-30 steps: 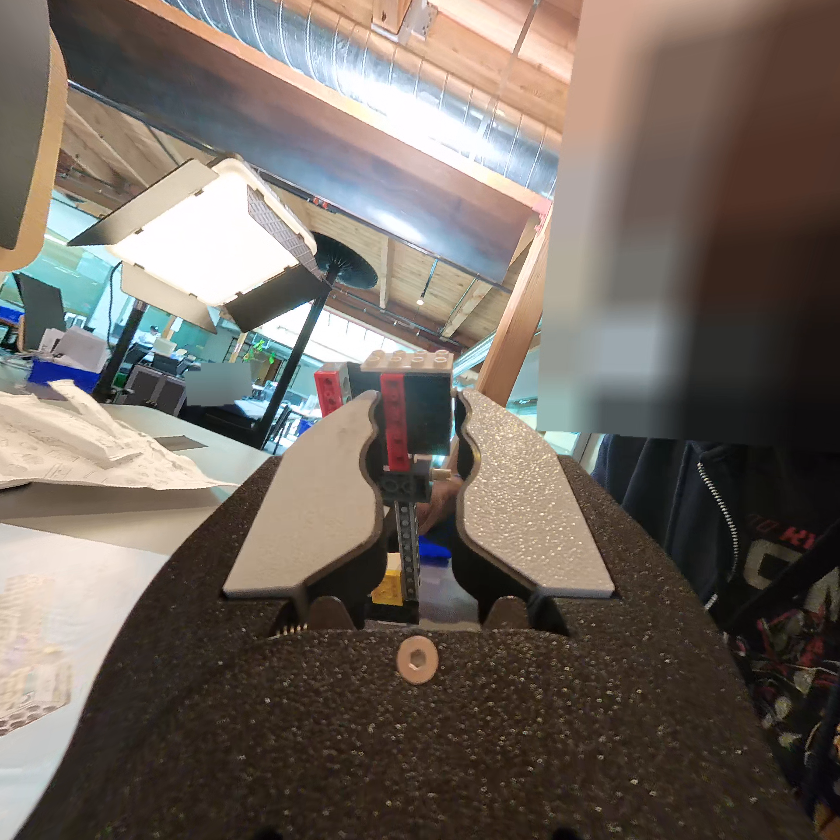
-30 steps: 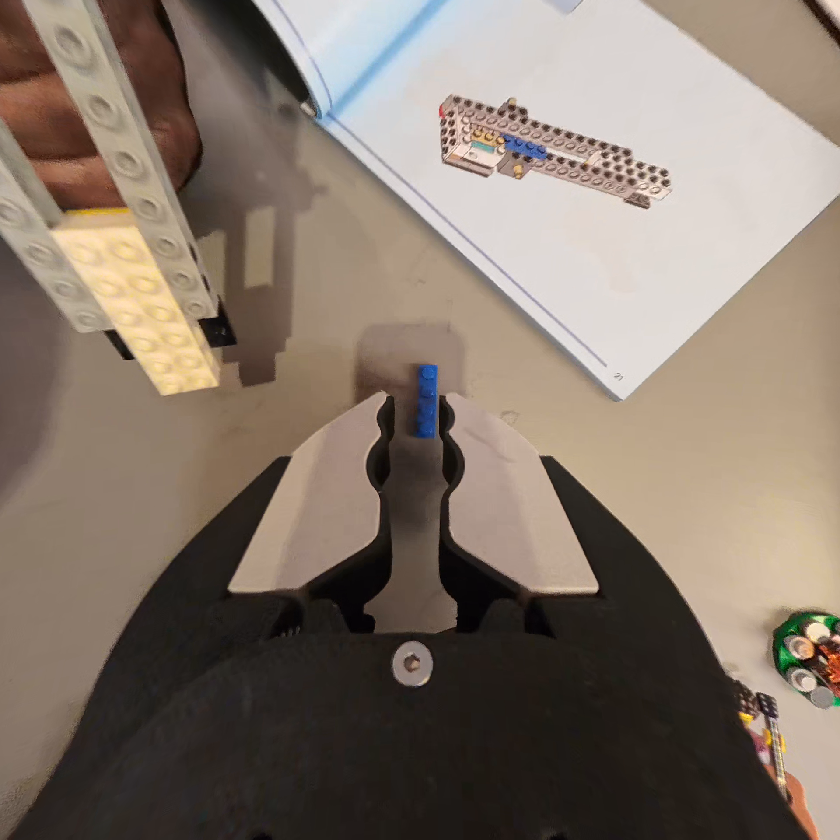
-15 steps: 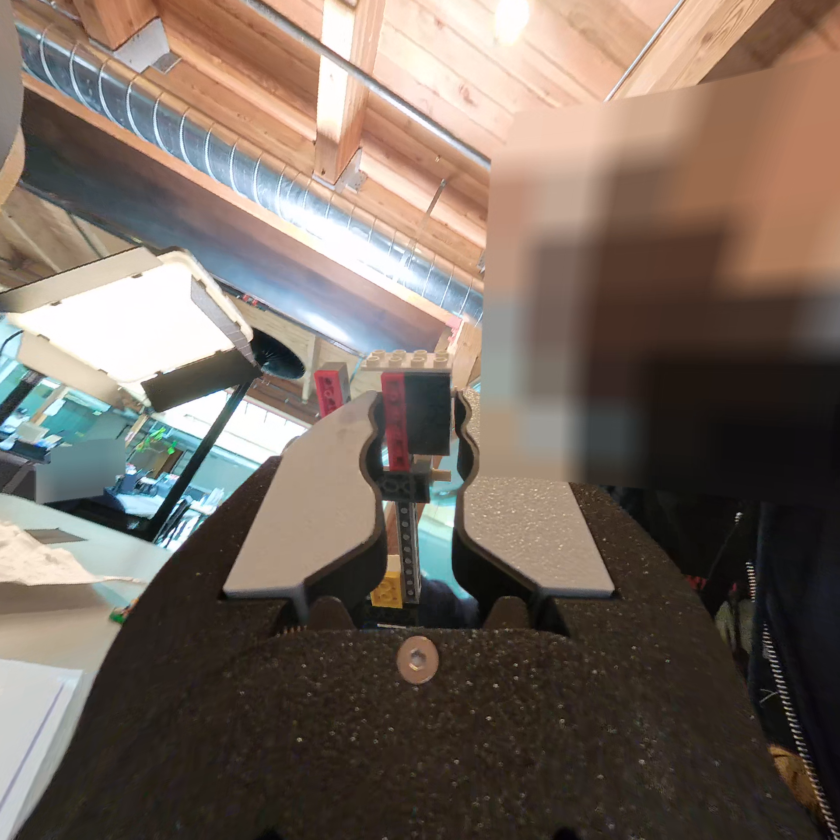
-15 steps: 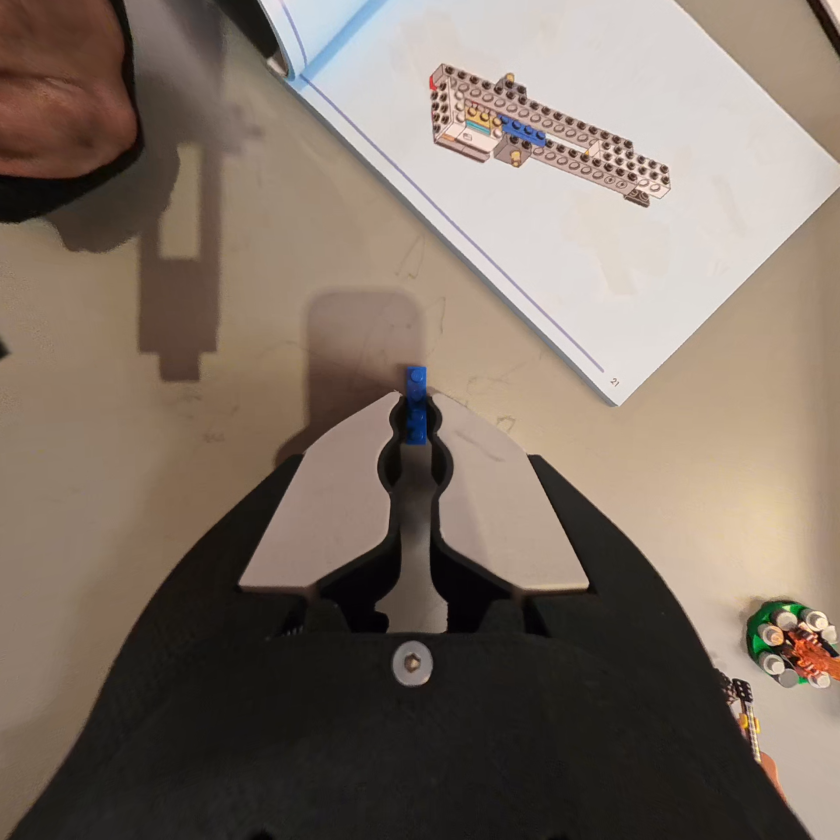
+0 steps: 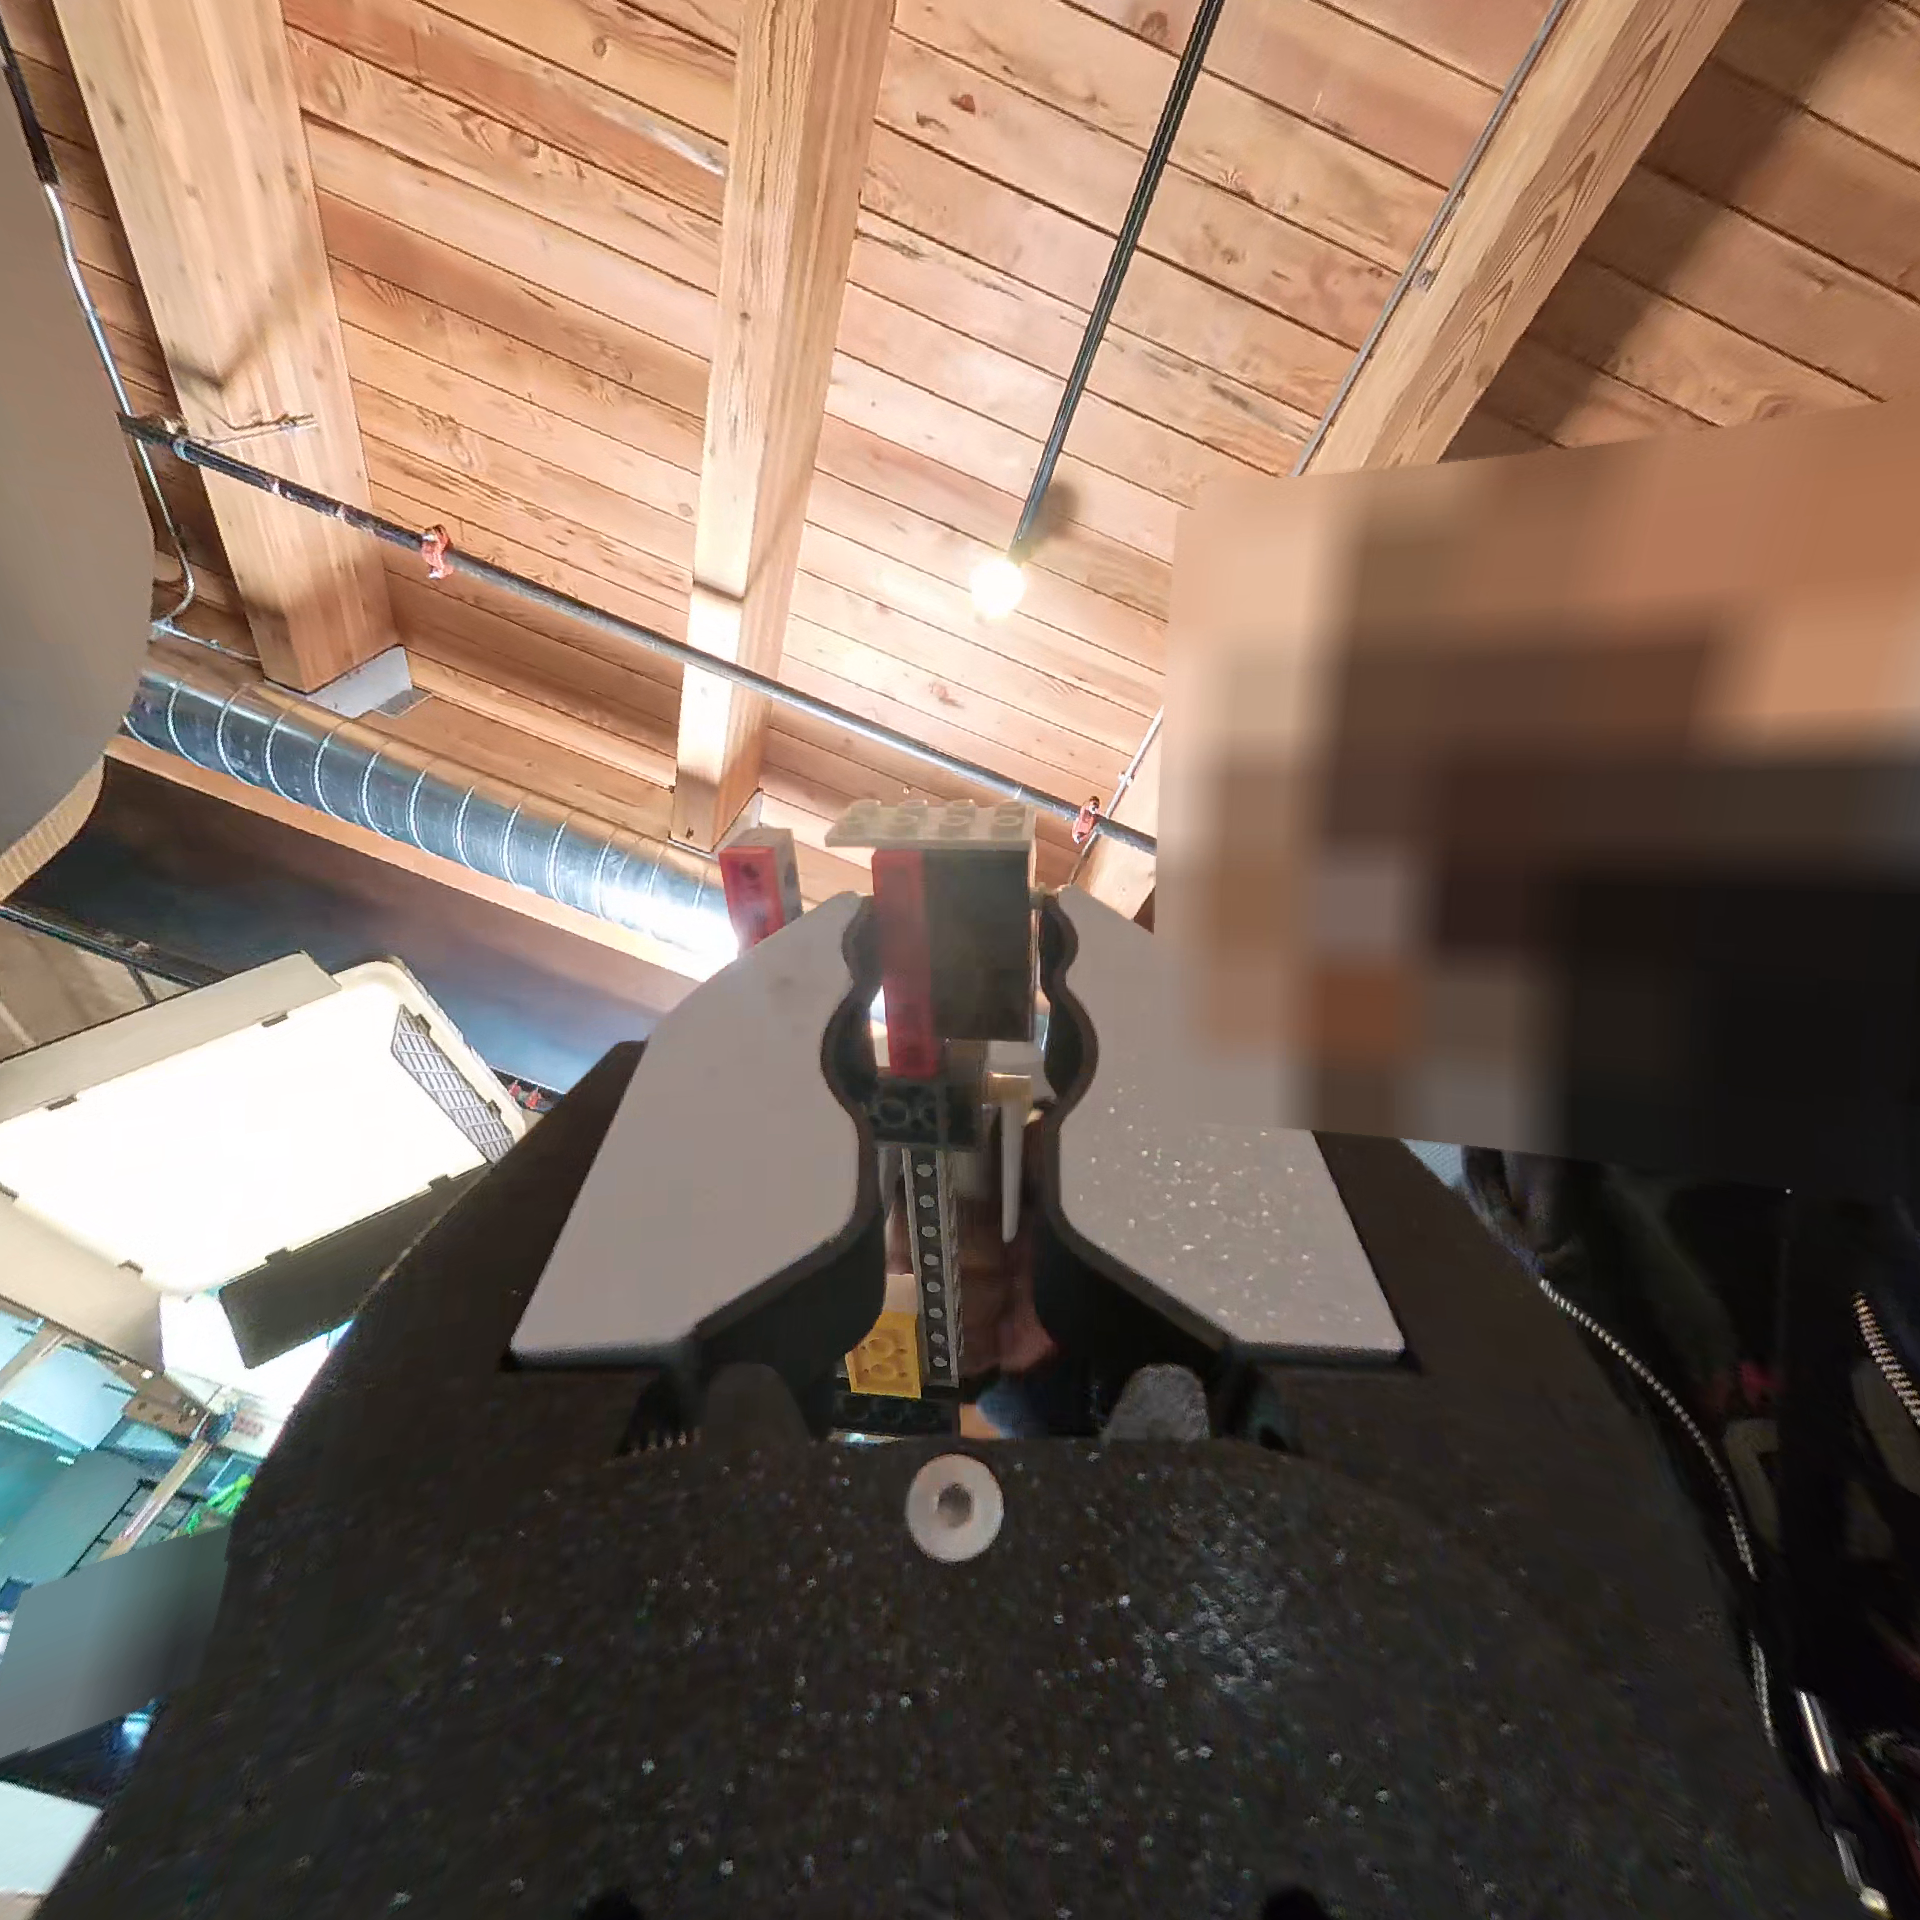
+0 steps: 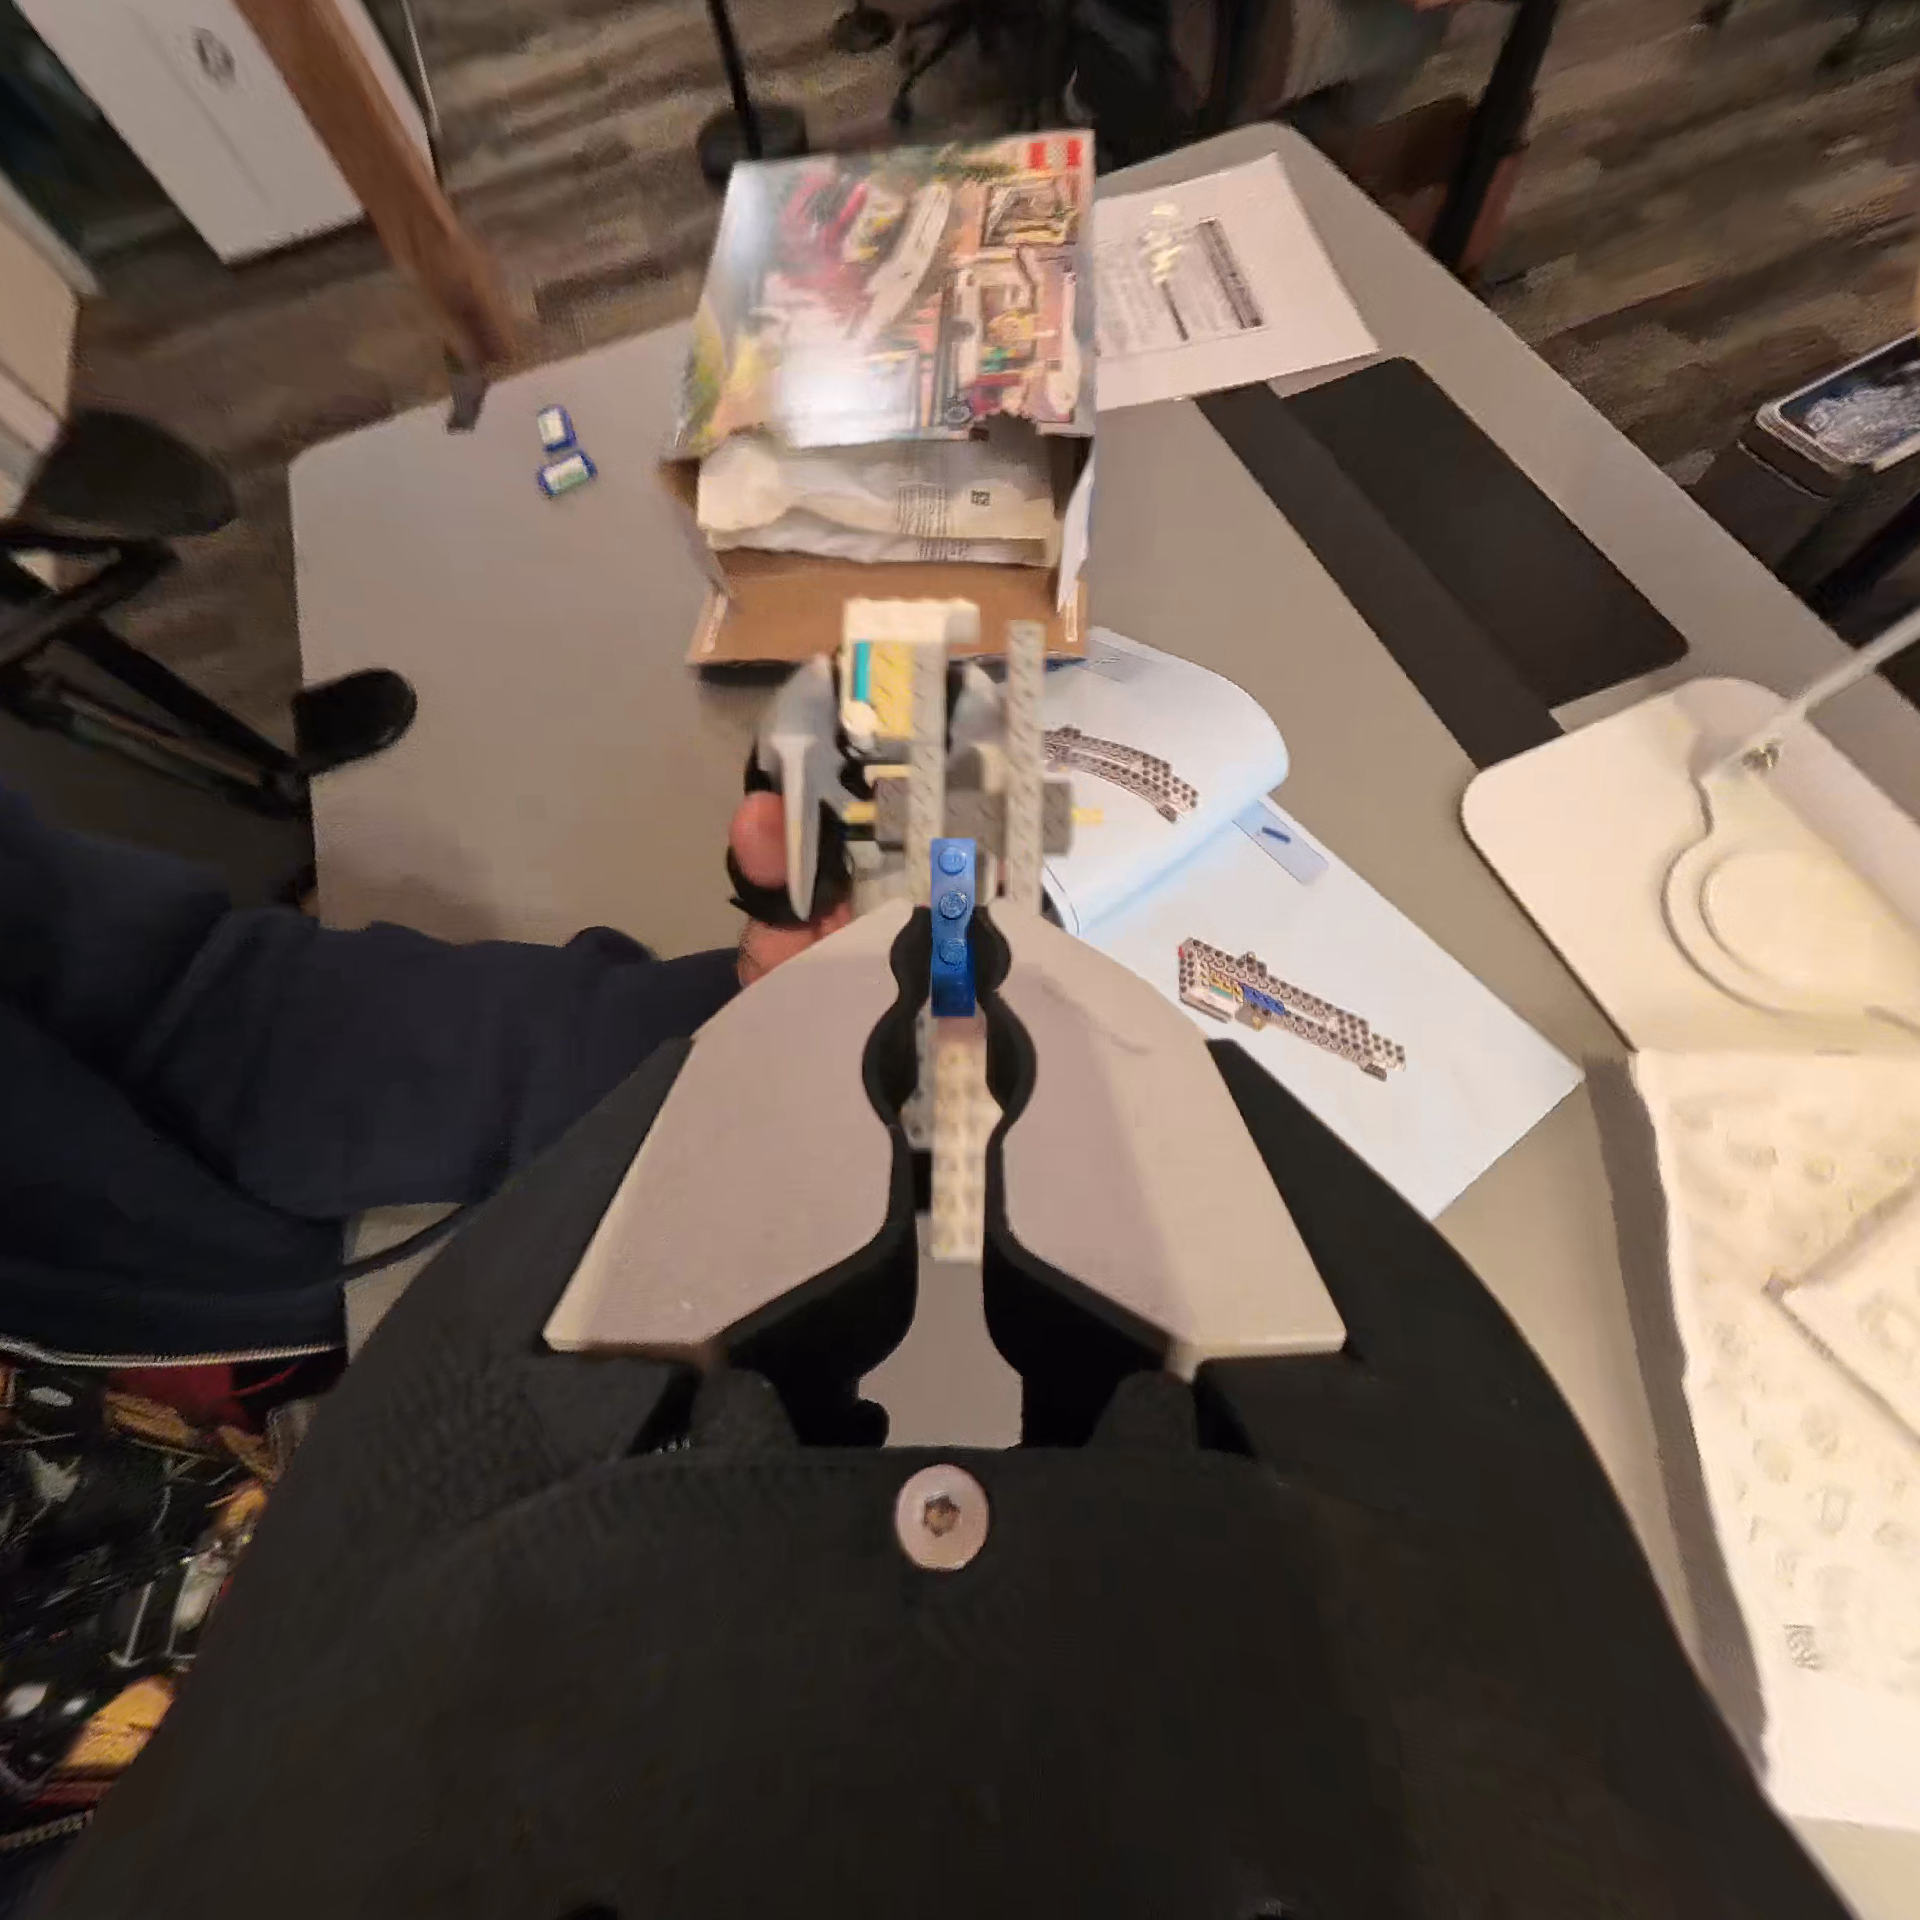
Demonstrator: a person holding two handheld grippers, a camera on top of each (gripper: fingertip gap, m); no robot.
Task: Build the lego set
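Timber ceiling is filling the left wrist view, so the left gripper is pointing upward, its fingers pinching a brick assembly of red, black and grey pieces whose grey beam is running back between the jaws.

Over to the right wrist view: the right gripper is pinching a small blue plate, studs facing the camera, long axis lying along the fingers. Directly ahead and close, the same brick assembly is hanging above the grey table, its long beams lined up with the blue plate, beside an open instruction booklet.
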